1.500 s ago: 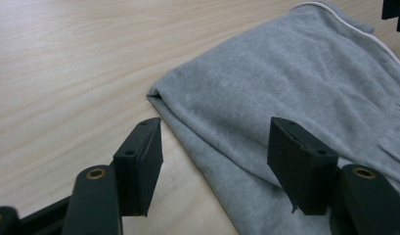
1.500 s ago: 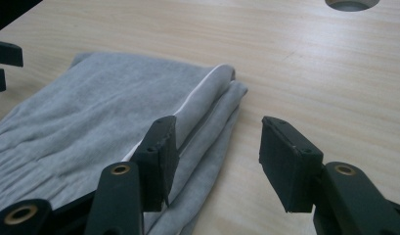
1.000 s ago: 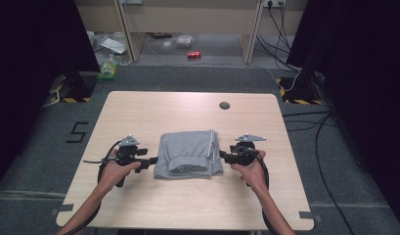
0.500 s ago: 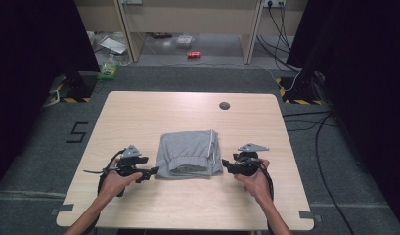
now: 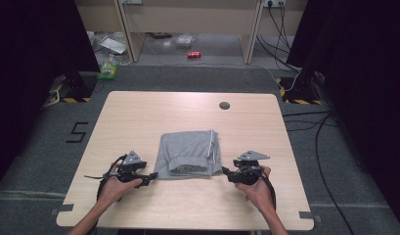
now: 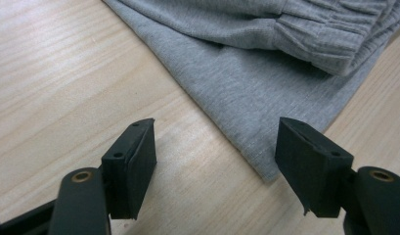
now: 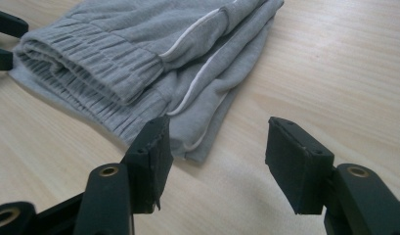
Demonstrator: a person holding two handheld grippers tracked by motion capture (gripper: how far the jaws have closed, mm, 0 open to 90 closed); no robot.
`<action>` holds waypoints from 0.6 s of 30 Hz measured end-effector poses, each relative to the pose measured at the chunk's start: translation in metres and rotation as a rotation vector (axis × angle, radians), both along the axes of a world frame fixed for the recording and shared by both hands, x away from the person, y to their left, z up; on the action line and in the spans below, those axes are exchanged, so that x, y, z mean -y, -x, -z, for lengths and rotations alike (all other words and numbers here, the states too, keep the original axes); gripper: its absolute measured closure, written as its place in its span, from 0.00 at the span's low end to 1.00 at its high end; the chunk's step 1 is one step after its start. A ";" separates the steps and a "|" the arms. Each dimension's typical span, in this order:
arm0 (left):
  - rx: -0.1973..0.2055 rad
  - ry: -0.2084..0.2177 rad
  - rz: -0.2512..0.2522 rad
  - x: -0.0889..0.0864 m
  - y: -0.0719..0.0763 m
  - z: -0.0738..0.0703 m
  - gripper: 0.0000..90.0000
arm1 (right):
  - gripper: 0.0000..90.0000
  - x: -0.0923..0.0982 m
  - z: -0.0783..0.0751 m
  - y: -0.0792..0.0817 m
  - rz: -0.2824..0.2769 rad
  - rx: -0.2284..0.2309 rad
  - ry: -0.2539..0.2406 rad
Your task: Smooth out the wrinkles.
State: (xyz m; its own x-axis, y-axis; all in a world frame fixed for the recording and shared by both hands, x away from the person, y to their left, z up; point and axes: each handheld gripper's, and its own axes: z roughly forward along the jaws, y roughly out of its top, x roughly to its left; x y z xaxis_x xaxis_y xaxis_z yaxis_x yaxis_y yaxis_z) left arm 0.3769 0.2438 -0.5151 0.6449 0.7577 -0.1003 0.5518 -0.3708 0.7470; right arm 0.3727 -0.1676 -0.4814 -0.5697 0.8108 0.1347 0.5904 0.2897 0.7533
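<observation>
Looking down from the high view, folded grey shorts [image 5: 190, 152] lie near the middle of the pale wooden worktop [image 5: 153, 112], with the left gripper [image 5: 149, 177] just off their near left corner and the right gripper [image 5: 225, 171] just off their near right corner. Along the left gripper view, its jaws stand wide apart and empty over bare wood, a corner of the shorts [image 6: 246, 83] between them. Along the right gripper view, its jaws gape wide and hold nothing, the white-piped corner of the shorts [image 7: 188, 83] beside the left jaw.

Folded garment [image 5: 190, 152] between hand-held grippers
</observation>
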 end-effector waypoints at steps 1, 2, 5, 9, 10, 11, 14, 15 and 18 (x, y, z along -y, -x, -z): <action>0.001 0.007 0.000 -0.001 0.001 -0.001 0.35 | 0.47 0.001 0.000 0.002 -0.001 0.003 0.000; 0.000 0.015 0.001 -0.002 0.003 -0.002 0.34 | 0.47 0.002 -0.001 0.004 0.000 0.000 -0.003; -0.001 0.027 0.001 -0.006 0.009 -0.006 0.33 | 0.47 0.006 -0.002 0.009 0.003 0.004 -0.010; -0.006 0.037 0.007 -0.013 0.019 -0.010 0.31 | 0.46 0.011 -0.001 0.016 0.009 0.003 -0.012; -0.007 0.042 0.004 -0.014 0.022 -0.011 0.31 | 0.46 0.012 -0.001 0.017 0.012 0.003 -0.014; -0.007 0.046 0.005 -0.016 0.025 -0.011 0.31 | 0.46 0.014 0.000 0.019 0.012 0.002 -0.013; -0.014 0.059 0.006 -0.020 0.032 -0.010 0.30 | 0.45 0.017 0.002 0.024 0.014 -0.008 -0.012; -0.014 0.060 0.005 -0.022 0.036 -0.008 0.29 | 0.45 0.017 0.003 0.025 0.015 -0.011 -0.012; -0.022 0.067 -0.001 -0.026 0.043 -0.004 0.29 | 0.44 0.020 0.006 0.031 0.013 -0.018 0.002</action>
